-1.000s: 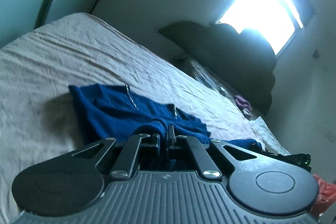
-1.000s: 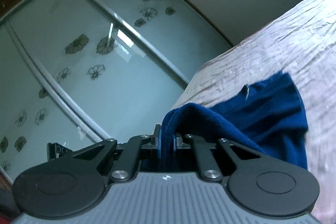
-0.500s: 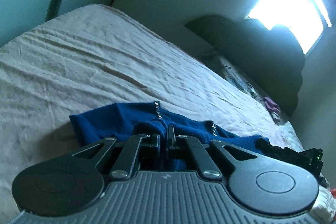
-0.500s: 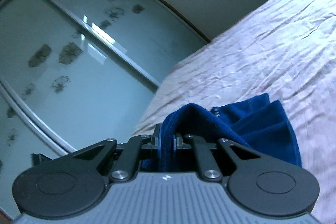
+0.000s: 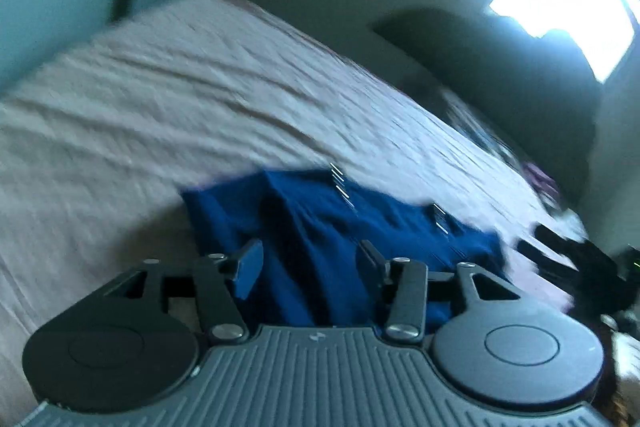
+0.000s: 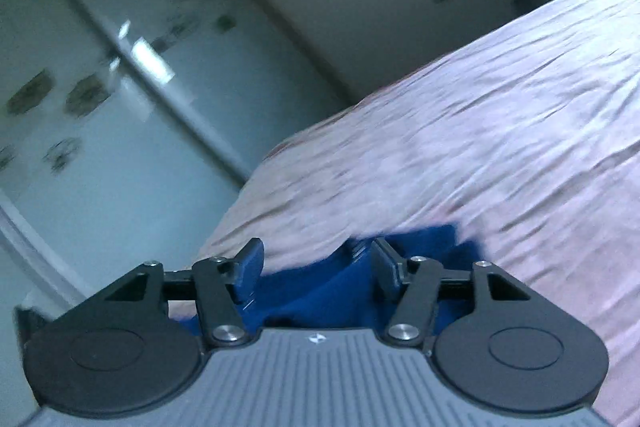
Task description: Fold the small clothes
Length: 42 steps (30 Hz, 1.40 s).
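Both my grippers, left (image 5: 308, 267) and right (image 6: 318, 269), have just opened, dropping the blue garment (image 5: 360, 227) folded onto the bed (image 5: 160, 107). Soft, light cloth; I'd grip its edges.

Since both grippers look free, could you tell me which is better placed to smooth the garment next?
Left, probably: the left gripper faces most of the blue garment; the right gripper sees only an edge.
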### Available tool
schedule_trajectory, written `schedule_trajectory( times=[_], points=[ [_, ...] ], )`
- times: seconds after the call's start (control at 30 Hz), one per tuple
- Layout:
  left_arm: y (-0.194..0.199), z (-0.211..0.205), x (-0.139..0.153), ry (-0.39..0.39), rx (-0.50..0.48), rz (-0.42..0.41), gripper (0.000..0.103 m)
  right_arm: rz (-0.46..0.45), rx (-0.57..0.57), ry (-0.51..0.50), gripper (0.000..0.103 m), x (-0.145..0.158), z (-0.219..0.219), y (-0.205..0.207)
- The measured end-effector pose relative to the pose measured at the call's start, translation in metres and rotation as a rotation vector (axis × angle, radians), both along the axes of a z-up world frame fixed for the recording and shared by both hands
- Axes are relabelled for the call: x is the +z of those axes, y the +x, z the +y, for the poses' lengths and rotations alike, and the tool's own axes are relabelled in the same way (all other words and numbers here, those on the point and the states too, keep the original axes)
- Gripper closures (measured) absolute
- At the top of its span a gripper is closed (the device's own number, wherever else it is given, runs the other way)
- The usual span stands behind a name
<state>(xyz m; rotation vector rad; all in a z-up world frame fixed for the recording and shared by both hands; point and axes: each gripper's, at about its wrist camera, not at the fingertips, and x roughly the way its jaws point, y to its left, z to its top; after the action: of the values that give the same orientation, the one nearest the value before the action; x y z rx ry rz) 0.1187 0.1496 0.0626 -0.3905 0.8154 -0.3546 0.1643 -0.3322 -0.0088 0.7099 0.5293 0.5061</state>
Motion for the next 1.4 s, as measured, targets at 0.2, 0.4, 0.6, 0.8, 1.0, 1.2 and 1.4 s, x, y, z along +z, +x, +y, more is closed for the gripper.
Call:
schedule_trajectory(
  times=[0.2, 0.4, 0.6, 0.8, 1.0, 1.2, 1.4],
  points=[
    [-0.01, -0.032, -0.017, -0.076, -0.179, 0.13, 0.043, 0.064, 0.235, 0.095, 0.02, -0.009, 0.03, -0.007],
    [0.005, -0.066, -0.035, 0.004, -0.287, 0.146, 0.043, 0.146, 0.354, 0.049, 0.007, -0.02, 0.049, 0.023],
    [0.054, -0.061, -0.022, 0.009, -0.106, 0.009, 0.043, 0.088, 0.26, 0.115, 0.007, -0.01, 0.039, 0.067],
    [0.07, -0.056, 0.002, 0.179, 0.115, -0.165, 0.031, 0.074, -0.011, -0.011, 0.007, 0.009, 0.033, 0.081],
    [0.026, -0.059, -0.007, 0.296, 0.05, -0.135, 0.017, 0.03, -0.024, -0.253, 0.0, 0.019, 0.035, 0.034],
    [-0.019, -0.035, -0.03, 0.231, 0.055, -0.063, 0.02, -0.046, -0.134, -0.742, 0.0, 0.02, 0.054, -0.004],
    [-0.046, -0.019, -0.041, 0.17, 0.079, -0.009, 0.035, -0.07, -0.071, -0.772, 0.0, 0.005, 0.059, -0.004]
  ],
)
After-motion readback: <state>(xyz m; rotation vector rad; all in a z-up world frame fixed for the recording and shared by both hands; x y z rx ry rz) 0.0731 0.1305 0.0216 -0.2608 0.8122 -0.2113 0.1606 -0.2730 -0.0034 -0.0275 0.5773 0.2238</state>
